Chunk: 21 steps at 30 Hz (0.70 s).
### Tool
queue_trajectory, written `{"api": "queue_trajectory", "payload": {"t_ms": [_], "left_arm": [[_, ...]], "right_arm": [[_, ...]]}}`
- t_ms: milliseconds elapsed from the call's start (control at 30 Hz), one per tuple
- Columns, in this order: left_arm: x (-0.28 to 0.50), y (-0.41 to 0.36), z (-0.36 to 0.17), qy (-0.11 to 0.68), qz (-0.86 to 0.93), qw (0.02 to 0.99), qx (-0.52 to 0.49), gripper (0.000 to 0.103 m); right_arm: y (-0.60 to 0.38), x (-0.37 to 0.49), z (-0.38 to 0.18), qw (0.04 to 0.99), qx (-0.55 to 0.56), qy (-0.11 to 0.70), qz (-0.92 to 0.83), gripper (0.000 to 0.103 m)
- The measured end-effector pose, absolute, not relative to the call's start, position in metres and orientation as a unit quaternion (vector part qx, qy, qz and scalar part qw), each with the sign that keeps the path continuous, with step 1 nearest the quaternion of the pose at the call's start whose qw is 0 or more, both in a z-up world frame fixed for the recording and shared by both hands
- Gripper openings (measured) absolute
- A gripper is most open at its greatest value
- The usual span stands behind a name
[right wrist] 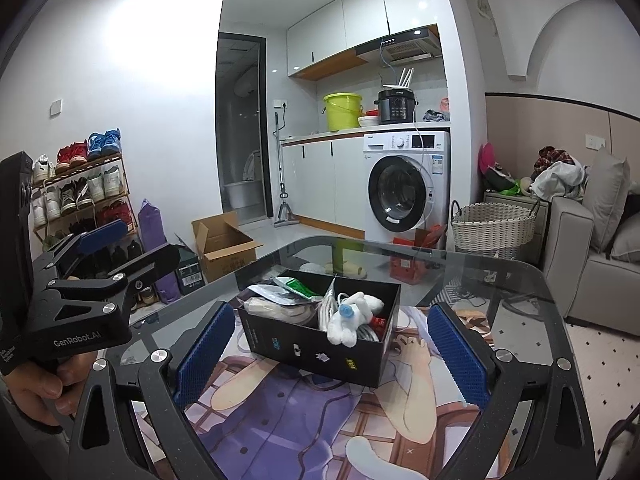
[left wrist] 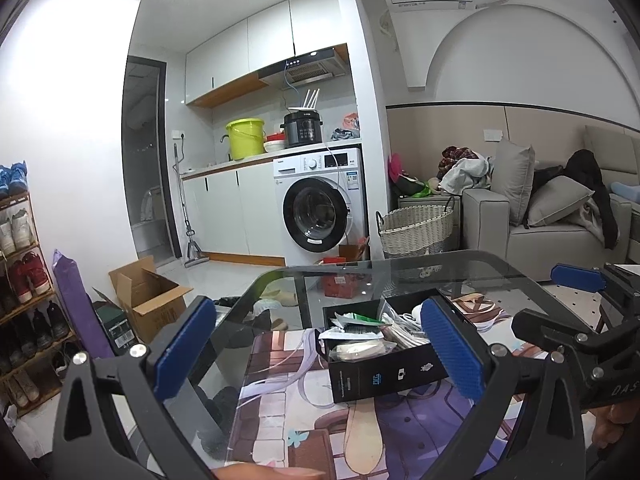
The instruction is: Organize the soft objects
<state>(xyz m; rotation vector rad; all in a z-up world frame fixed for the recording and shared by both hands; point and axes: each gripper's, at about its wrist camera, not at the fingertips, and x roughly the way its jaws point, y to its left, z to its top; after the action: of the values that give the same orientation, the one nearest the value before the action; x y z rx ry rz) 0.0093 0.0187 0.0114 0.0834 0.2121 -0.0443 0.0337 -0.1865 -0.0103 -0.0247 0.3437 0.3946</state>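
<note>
Your left tool (left wrist: 318, 354) and right tool (right wrist: 332, 356) both hover level over the glass surface (right wrist: 516, 280), jaws spread wide, gripping nothing. The white plush toy (right wrist: 354, 318) sits in the black box (right wrist: 320, 354) between your right tool's 2 pads; the other box contents are too jumbled to identify.

White lettering "GenRobot.AI" stands on the black body of the left tool (right wrist: 100, 240), seen from the right wrist view. The letters "DAS" stand on the body of the right tool (left wrist: 578, 276), at the frame's right edge. Other printing is too small to read.
</note>
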Motion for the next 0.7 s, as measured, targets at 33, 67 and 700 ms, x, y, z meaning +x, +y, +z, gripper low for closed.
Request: {"api": "queue_trajectory", "payload": {"t_ms": [33,67,700], "left_arm": [[0.0097,0.0194,0.0116,0.108,-0.023,0.993,0.039,0.103],[0.0101,0.0205,0.012,0.109,-0.021,0.993,0.037,0.103],[0.0094,0.0217,0.0123,0.111,-0.023,0.993,0.029,0.103]], "right_arm": [[-0.1865,0.0348,-0.0108,0.966,-0.011,0.171,0.196,0.099],[-0.1864,0.0348,-0.0112,0.965,-0.011,0.173,0.195,0.099],[-0.1825,0.031,-0.0142,0.965,-0.015,0.172,0.198,0.099]]}}
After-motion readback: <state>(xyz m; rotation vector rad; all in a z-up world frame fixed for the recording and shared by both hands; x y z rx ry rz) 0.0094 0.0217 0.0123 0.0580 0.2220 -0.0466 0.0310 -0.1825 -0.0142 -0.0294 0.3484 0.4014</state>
